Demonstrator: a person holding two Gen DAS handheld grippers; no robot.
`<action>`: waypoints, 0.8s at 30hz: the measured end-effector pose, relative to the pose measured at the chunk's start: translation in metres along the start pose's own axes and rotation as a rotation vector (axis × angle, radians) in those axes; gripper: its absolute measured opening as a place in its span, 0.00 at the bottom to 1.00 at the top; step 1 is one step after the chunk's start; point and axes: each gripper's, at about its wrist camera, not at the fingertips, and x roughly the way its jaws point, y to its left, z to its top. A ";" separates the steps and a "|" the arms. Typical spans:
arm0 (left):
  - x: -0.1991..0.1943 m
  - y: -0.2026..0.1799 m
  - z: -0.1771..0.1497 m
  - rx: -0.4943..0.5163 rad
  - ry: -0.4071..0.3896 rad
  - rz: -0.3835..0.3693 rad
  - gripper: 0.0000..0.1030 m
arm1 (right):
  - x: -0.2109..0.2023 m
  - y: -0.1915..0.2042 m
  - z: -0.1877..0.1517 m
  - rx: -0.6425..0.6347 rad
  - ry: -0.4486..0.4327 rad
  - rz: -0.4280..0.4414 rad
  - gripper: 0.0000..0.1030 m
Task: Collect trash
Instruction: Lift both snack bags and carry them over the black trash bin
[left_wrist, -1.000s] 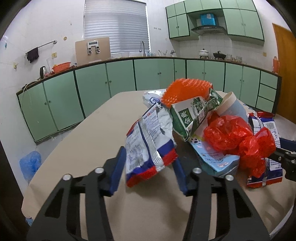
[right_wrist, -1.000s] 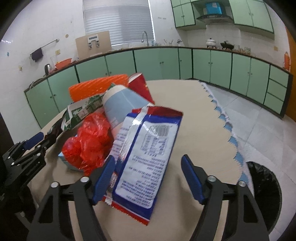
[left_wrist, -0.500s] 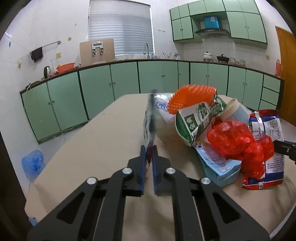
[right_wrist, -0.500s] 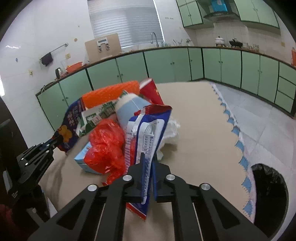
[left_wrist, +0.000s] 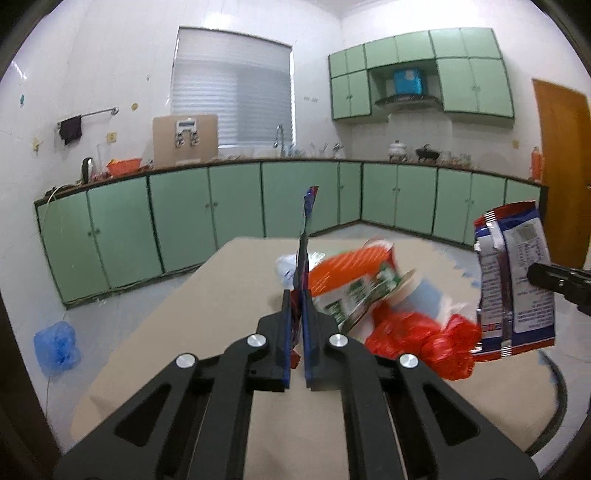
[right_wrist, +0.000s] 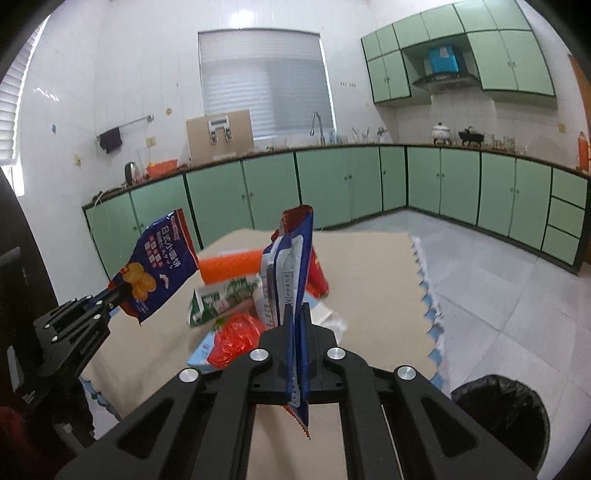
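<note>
Two wrappers are hanging clear above the table (right_wrist: 369, 266): left gripper (left_wrist: 296, 295) clamping the chip bag (right_wrist: 157, 267), right gripper (right_wrist: 295, 314) pinching the blue-white packet (right_wrist: 288, 273). Thin edge-grips are risking slippage before the bin (right_wrist: 502, 413).

Both sets of tongs snap closed inside this second! The left tongs (left_wrist: 296, 308), which stood wide around the dark blue snack bag (right_wrist: 155, 267) a moment ago, now pinch its lower edge flat between the pads. The right tongs (right_wrist: 295, 325) do the same with the blue-and-white snack bag (right_wrist: 290, 280), jaws open before, now clamped on it. And up they go: both bags, earlier lying against the trash pile (left_wrist: 373, 295) on the tabletop (left_wrist: 177, 339), now hang clear above it. The pile itself sits lower and farther off in both views, and the black-lined bin (right_wrist: 502, 417) shows more fully at lower right.
</note>
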 end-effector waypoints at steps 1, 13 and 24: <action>-0.003 -0.004 0.003 0.000 -0.005 -0.015 0.03 | -0.006 -0.002 0.003 -0.001 -0.014 -0.006 0.03; -0.017 -0.070 0.022 0.037 -0.030 -0.211 0.03 | -0.043 -0.043 0.009 0.043 -0.088 -0.101 0.03; -0.026 -0.108 0.021 0.045 -0.030 -0.326 0.03 | -0.062 -0.069 0.009 0.064 -0.106 -0.173 0.03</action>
